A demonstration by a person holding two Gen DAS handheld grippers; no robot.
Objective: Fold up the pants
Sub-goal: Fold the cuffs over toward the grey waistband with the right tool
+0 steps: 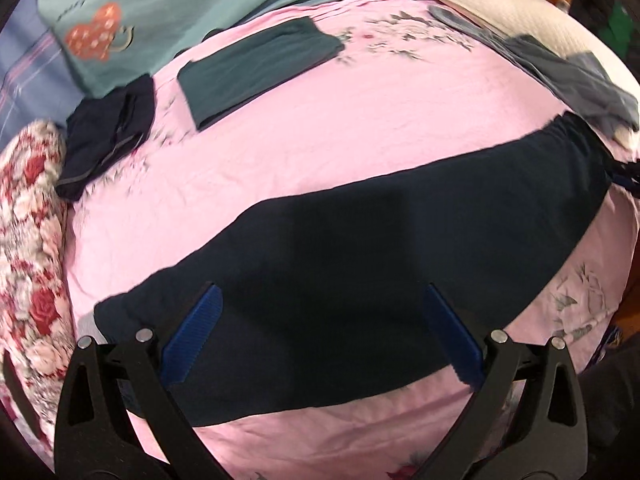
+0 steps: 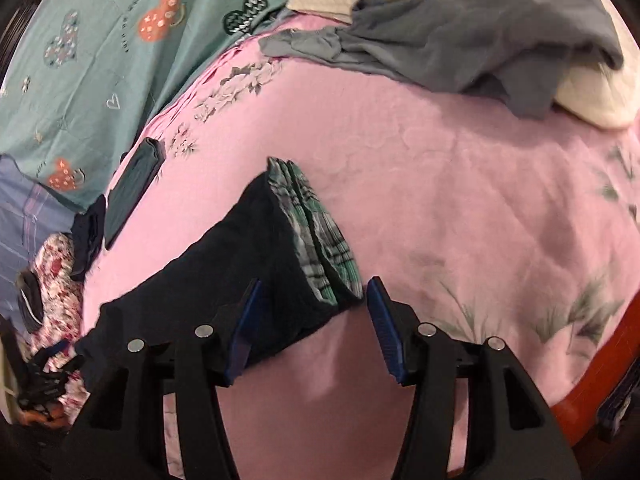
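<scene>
- The dark navy pants (image 1: 360,256) lie flat in one long band along the near edge of the pink bedspread (image 1: 320,128); legs appear laid one over the other, so the lengthwise fold looks done; the crosswise folds look still to come.
- The left gripper (image 1: 320,332) hovers over the middle of the band, jaws spread wide, holding nothing.
- The right gripper (image 2: 310,328) sits at the cuff end, where a plaid lining (image 2: 316,236) shows; jaws wide apart, nothing between them; whether its left finger touches cloth cannot be told.
- Toward the far left corner rest a folded teal garment (image 1: 256,80) and a folded dark garment (image 1: 108,132), well apart from the pants.
- A loose grey garment (image 2: 480,32) lies over a white pillow (image 2: 580,96) at the far right; a teal quilt (image 2: 100,60) lines the far edge; a floral pillow (image 1: 32,240) sits at the left edge.
- Nothing lies on the pants; the middle of the bedspread is free for folding.
</scene>
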